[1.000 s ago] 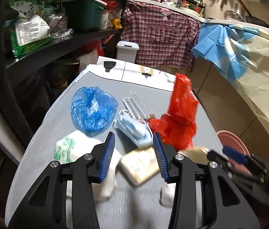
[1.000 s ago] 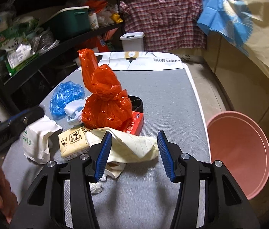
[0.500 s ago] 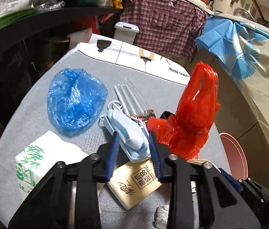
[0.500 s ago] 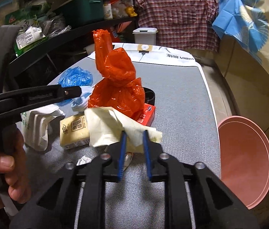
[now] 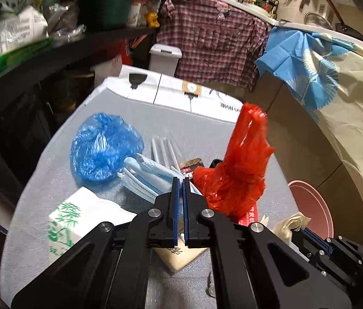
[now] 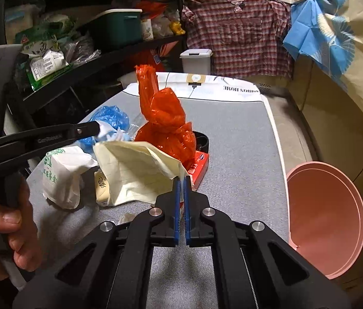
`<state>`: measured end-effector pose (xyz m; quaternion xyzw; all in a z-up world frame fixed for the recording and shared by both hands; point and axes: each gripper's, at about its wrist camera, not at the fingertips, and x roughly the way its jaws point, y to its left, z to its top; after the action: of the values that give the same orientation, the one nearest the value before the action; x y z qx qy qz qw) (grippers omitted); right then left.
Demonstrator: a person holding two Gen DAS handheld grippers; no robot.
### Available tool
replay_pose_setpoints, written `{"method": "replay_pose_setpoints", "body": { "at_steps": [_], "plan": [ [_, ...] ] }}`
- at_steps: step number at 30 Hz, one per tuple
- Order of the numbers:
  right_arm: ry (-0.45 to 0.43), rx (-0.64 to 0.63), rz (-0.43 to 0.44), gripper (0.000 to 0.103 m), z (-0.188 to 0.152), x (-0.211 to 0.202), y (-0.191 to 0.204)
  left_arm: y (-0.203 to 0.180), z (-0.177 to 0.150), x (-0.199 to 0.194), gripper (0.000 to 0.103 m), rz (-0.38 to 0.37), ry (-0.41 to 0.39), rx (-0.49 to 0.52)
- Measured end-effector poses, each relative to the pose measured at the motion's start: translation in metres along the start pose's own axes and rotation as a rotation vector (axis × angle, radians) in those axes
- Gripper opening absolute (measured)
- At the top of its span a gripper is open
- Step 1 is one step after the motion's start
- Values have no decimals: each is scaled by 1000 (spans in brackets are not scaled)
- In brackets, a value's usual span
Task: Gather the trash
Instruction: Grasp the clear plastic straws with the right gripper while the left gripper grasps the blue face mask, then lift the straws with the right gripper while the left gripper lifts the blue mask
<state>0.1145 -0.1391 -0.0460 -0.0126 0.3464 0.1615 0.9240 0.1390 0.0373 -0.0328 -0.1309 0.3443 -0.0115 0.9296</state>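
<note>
Trash lies on a grey table (image 5: 207,131). My left gripper (image 5: 181,180) is shut on a light blue face mask (image 5: 148,177) and holds it a little above the table; it also shows in the right wrist view (image 6: 99,128). My right gripper (image 6: 181,179) is shut on a cream sheet of paper (image 6: 135,170), lifted at one corner. A knotted red plastic bag (image 5: 238,177) (image 6: 166,126) stands between them. A blue plastic bag (image 5: 101,146), a white tissue pack (image 5: 78,221) and a beige tissue pack (image 5: 181,252) lie near.
A pink bin (image 6: 325,221) stands on the floor right of the table. A red box (image 6: 199,167) lies under the red bag. Dark shelves (image 6: 83,72) with packets line the left side. A small white bin (image 6: 196,61) stands beyond the far edge.
Both grippers closed from wide open. The left shut on the face mask and raised it; the right shut on the cream paper and lifted its corner.
</note>
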Motion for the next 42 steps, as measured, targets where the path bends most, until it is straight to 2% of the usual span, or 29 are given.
{"method": "replay_pose_setpoints", "body": {
  "at_steps": [4,6,7,9,25,28,30,31,36,40,41,42],
  "plan": [
    [-22,2,-18,3,0,-13,-1,-4,4,-24,2,-13,-42,1],
    [-38,13,-27,2,1,-20,-3,-16,5,-46,2,6,-119,81],
    [-44,18,-29,2,1,-23,-4,-22,5,-56,2,-8,-148,116],
    [-53,29,-35,2,0,-30,-7,-30,5,-64,2,-35,-158,150],
    [-117,62,-82,2,5,-79,-26,-33,8,-144,2,-153,-370,146],
    [-121,77,-92,2,4,-84,-32,-30,9,-125,2,-138,-259,120],
    [-117,89,-93,2,2,-85,-35,-23,7,-131,2,-130,-291,90],
    [-114,92,-92,2,1,-86,-36,-23,7,-138,2,-154,-315,90],
    [-111,92,-92,2,-3,-87,-37,-30,7,-150,2,-169,-347,126],
    [-110,90,-88,2,-6,-88,-36,-35,4,-176,2,-213,-448,160],
    [-109,88,-88,2,-6,-87,-36,-38,3,-175,2,-213,-445,169],
    [-106,85,-86,2,-7,-86,-35,-39,6,-167,2,-205,-403,171]
  ]
}}
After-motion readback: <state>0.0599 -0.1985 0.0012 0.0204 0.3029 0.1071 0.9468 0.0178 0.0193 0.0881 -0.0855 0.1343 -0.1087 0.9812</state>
